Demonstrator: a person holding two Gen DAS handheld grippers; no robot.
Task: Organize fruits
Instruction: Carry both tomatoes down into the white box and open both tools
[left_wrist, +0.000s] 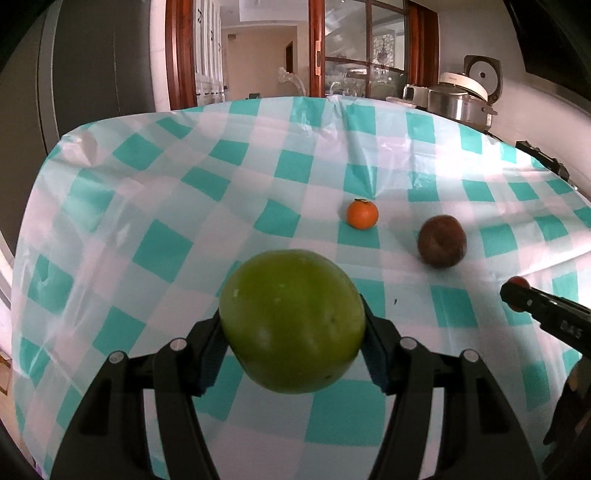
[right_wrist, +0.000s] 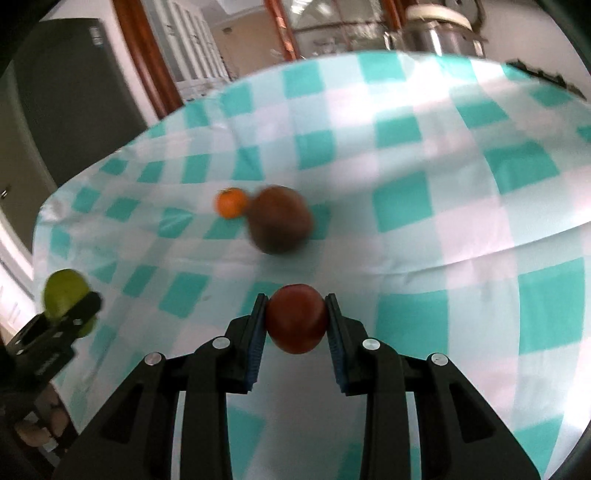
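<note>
The table wore a cloth (left_wrist: 155, 206) with teal and white squares, and a silver pot (left_wrist: 456, 99) sat on the counter behind it. Your left gripper (left_wrist: 291, 343) squeezed a big green fruit (left_wrist: 291, 321) between its two black fingers and held it up off the cloth. Your right gripper (right_wrist: 296, 325) pinched a small red fruit (right_wrist: 296, 318) tight between its blue pads, also above the cloth. Two more fruits lay on the table in front of you. A little orange fruit (left_wrist: 362, 213) sat farther back, and a dark brown fruit (left_wrist: 441, 240) sat near it, a bit closer to your right gripper. The right wrist picture was blurry.
</note>
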